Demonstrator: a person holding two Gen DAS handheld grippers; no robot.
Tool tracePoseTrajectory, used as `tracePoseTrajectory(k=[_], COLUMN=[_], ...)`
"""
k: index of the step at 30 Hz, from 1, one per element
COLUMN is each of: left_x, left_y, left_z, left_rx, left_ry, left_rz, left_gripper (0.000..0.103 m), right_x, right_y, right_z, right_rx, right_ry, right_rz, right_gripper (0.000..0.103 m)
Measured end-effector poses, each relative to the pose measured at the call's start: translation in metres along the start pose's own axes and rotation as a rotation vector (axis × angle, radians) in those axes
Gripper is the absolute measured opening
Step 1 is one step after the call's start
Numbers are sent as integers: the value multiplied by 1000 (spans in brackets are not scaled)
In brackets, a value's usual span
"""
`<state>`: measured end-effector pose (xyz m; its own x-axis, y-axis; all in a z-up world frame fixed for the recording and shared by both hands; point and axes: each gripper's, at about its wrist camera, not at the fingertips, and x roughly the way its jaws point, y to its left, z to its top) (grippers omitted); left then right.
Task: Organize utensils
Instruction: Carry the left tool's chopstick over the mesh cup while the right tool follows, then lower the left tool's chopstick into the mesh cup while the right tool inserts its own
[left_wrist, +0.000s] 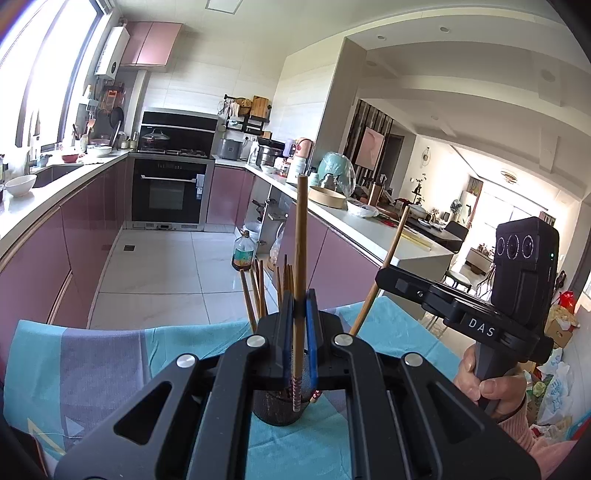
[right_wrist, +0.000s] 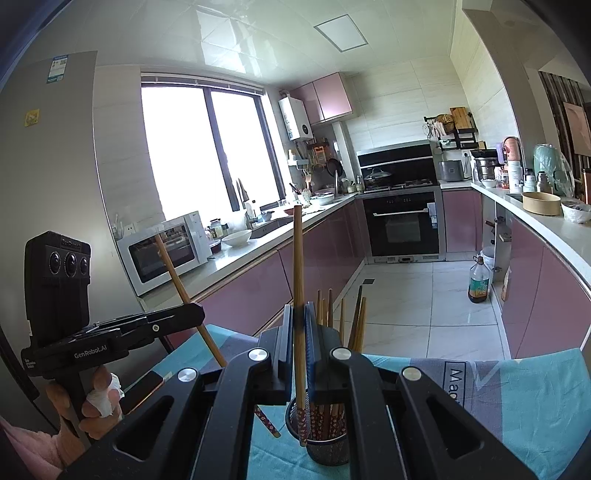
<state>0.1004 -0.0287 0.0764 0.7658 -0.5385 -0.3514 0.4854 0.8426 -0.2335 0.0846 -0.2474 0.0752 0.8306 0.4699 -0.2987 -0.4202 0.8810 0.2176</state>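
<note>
Each of the two grippers was clamped on a single chopstick above a dark mesh holder (right_wrist: 328, 443) that stood on a teal cloth (right_wrist: 535, 413). In the left wrist view the left gripper (left_wrist: 300, 332) had its blue pads shut on a chopstick (left_wrist: 301, 240) held nearly upright, its patterned lower tip hanging at the holder's mouth (left_wrist: 280, 406), just in front of the jaws at six o'clock. In the right wrist view the right gripper (right_wrist: 298, 343) likewise pinched a chopstick (right_wrist: 298, 277), whose flowered end seemed to dip inside the rim of the holder. The left-hand tool's stick (right_wrist: 188, 295) slanted toward eleven o'clock, its patterned tip hanging low at about seven o'clock, apparently just outside the holder. A good bundle of chopsticks (right_wrist: 343, 317) already stood in the holder, fanned toward one o'clock, so the sorting looked well advanced; what appeared left was to lower these two sticks in and let go. No loose utensils showed on the visible cloth, though the gripper bodies hid much of it. Room was tight at the holder's mouth: two sticks converged there beside the standing bundle, and the tools sat close together. The cloth's far edge ran just beyond the holder at twelve o'clock, with open kitchen floor (left_wrist: 166, 266) past it, so a nudged holder had little margin there.
</note>
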Motion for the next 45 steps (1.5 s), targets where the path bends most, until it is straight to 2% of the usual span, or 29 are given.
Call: tracePoseTrajectory(k=[8,19,32,45], left_x=[2,3,10,21], left_y=[-2,-2,-4,5], left_z=[0,-4,-16,-4], left_rx=[3,3,4,1], left_ry=[-20,-1,59,97], left_rz=[1,11,30,37], left_gripper=[7,7,7,7], right_x=[5,20,38,48], right_y=[-5,-11,-17,-19], right_z=[2,-3,-12,-18], right_rx=[7,21,31,21], right_ry=[-6,15,59,88], right_rz=[-12,-45,-74,-88], right_gripper=[5,5,5,5])
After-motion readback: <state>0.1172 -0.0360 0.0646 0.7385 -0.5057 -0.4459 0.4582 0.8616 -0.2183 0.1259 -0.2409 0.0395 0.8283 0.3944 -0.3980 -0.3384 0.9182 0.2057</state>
